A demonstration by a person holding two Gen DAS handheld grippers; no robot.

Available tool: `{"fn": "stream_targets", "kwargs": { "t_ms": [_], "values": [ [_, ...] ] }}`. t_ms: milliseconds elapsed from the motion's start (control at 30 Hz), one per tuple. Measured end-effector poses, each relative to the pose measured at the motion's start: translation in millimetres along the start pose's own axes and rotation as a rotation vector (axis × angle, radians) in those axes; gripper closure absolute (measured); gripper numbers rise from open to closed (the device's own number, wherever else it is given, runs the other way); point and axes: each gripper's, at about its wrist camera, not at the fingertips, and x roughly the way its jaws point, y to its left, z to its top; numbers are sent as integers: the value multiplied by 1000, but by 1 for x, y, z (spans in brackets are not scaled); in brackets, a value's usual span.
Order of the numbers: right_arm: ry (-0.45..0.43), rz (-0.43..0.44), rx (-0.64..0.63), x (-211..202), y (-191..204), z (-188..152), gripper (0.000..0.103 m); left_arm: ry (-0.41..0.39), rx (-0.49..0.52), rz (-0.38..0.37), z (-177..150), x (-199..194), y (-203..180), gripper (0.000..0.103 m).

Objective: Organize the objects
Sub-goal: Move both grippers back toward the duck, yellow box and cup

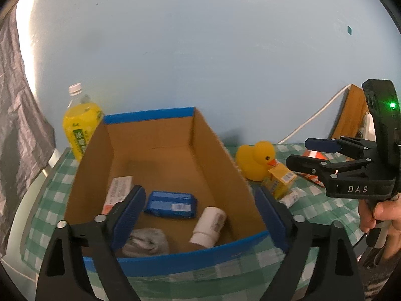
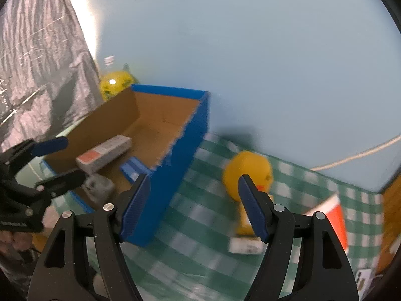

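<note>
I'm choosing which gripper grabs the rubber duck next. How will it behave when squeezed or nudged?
The rubber duck looks hollow and rounded, so probably light and squashy; pads may slip on its smooth curves. It stands on a flat base on the checked cloth, so a nudge should slide it rather than roll it.

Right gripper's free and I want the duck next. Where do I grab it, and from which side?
Take the duck across its round body, below the head, coming down from above. It sits upright beside the box, beak touching the small yellow carton. The body is the widest, softest part, so the right gripper, jaws open and empty, should span it best. Avoid the beak side.
</note>
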Motion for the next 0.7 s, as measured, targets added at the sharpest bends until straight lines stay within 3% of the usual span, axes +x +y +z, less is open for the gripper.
{"fn": "stream_targets", "kwargs": {
  "t_ms": [700],
  "values": [
    [23, -191, 121, -50, -106, -54, 27, 44, 180, -138, 5, 31, -111, 8]
  ]
}}
